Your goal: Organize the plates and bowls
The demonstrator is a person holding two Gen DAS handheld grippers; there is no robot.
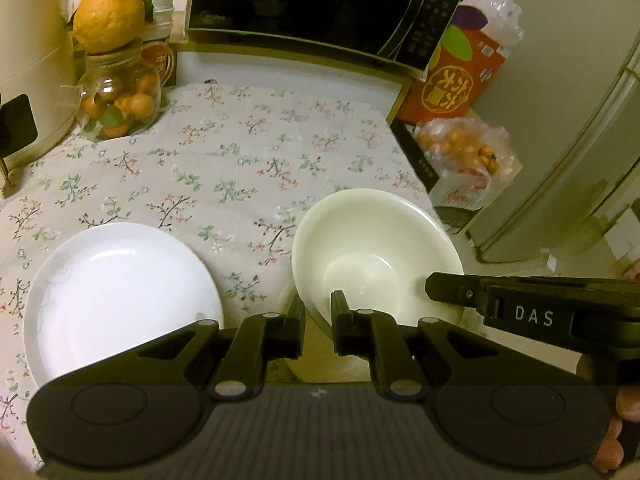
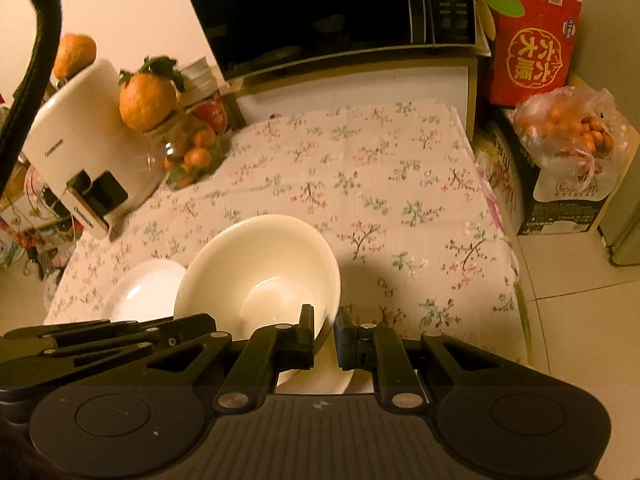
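Note:
A cream bowl (image 1: 376, 256) hangs tilted over the floral tablecloth, with both grippers on it. My left gripper (image 1: 318, 306) is shut on the bowl's near-left rim, one finger inside and one outside. My right gripper (image 2: 325, 318) is shut on the near-right rim of the same bowl (image 2: 260, 276); it reaches in from the right in the left wrist view as the right gripper (image 1: 440, 286). A white plate (image 1: 120, 292) lies flat on the cloth left of the bowl, the same plate (image 2: 140, 292) in the right wrist view. Another pale dish (image 2: 320, 382) shows under the bowl, mostly hidden.
At the back stands a black microwave (image 1: 320, 4). Back left are a glass jar of oranges (image 1: 116, 96) with a large orange on top and a white appliance (image 1: 28, 64). Past the table's right edge (image 2: 516, 276) are a red box (image 2: 532, 44) and a bag of oranges (image 2: 572, 136).

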